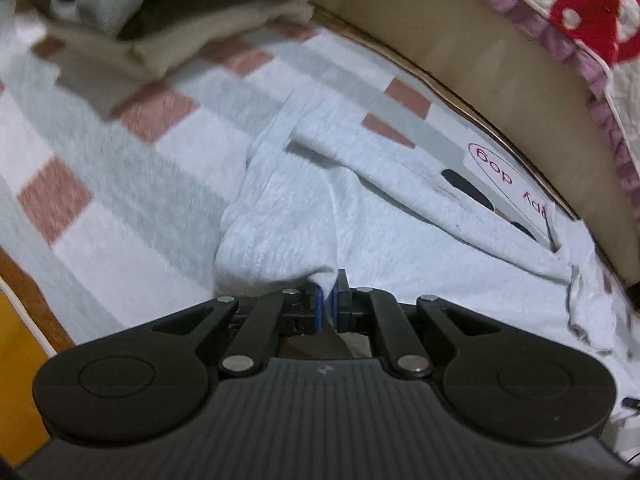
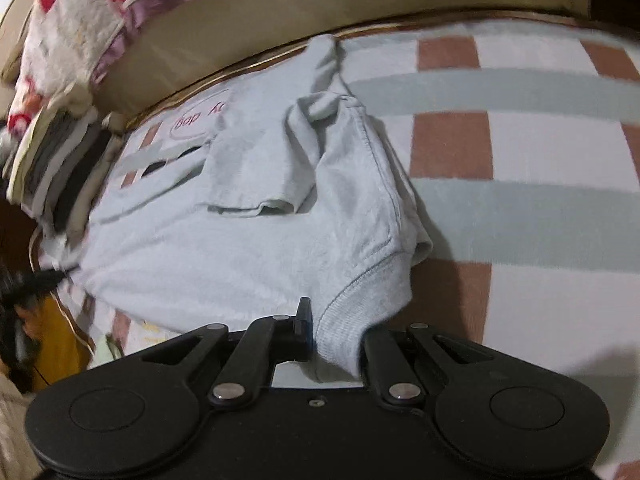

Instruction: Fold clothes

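On the bed (image 2: pixel 520 152), with its white, pink and grey checked blanket, lies a pale grey T-shirt (image 2: pixel 240 248). It is partly folded, and one short sleeve (image 2: pixel 256 168) lies across its middle. The left tongs (image 1: pixel 329 300) are closed on a bunched edge of the T-shirt, and the cloth sits pinched between the blue pads (image 1: pixel 319 304). The right tongs (image 2: pixel 336 340) are closed on the ribbed collar (image 2: pixel 360 312) of the same shirt. The cloth hides one finger of the right tongs. A pile of folded clothes (image 1: pixel 168 28) sits on the blanket, well apart from the left tongs. A tan headboard (image 1: pixel 460 52) curves along the far side of the bed. A white quilt (image 1: pixel 580 8) with red shapes and a purple edge lies against it. Red writing (image 1: pixel 500 172) shows on the bedding just beside the shirt.
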